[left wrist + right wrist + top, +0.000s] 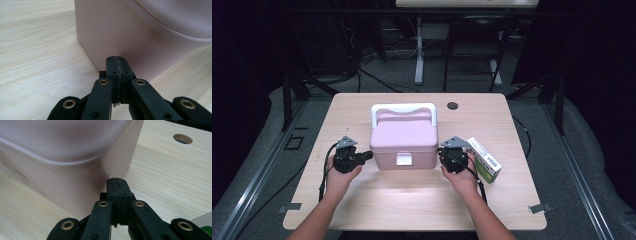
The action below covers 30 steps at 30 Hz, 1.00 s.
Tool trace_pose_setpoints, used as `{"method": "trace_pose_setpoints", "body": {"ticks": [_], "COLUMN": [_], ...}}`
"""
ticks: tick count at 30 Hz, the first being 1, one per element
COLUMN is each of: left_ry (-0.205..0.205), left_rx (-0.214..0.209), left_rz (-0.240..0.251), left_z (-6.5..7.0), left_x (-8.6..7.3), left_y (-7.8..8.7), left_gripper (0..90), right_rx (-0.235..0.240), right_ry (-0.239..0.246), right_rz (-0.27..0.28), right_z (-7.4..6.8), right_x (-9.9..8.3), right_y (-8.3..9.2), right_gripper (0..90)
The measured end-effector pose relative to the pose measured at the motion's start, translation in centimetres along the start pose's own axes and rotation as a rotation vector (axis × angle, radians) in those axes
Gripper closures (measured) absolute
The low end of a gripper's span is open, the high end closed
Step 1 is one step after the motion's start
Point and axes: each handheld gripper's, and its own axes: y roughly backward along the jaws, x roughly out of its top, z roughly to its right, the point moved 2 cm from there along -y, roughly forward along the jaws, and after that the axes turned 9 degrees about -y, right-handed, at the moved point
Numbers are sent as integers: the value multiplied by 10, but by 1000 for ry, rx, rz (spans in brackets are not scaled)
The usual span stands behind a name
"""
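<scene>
Claws both closing on nothing, jaws pressed together | left claw [368, 155] and right claw [441, 151] flanking pink box [403, 141] mid-tabletop [412, 200] | tips pointing inward at box's lower side walls, both equally near.

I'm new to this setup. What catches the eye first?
A pink box with a white handle sits mid-table. The left gripper and right gripper, both shut, flank its sides. A green-and-white carton lies right of the right gripper.
</scene>
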Motion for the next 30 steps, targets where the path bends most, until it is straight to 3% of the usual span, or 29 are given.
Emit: {"method": "trace_pose_setpoints", "body": {"ticks": [11,30], "left_ry": [1,-24], "left_rx": [5,-38], "left_rz": [-8,-27], "left_z": [6,21], "left_x": [-2,-14], "left_y": [4,21], "left_gripper": [900,900], "right_rx": [-2,10], "right_ry": [14,62], "right_rz": [-3,-24], "right_z": [-4,-10], "right_x": [-7,-19], "right_y": [9,29], "right_gripper": [900,900]}}
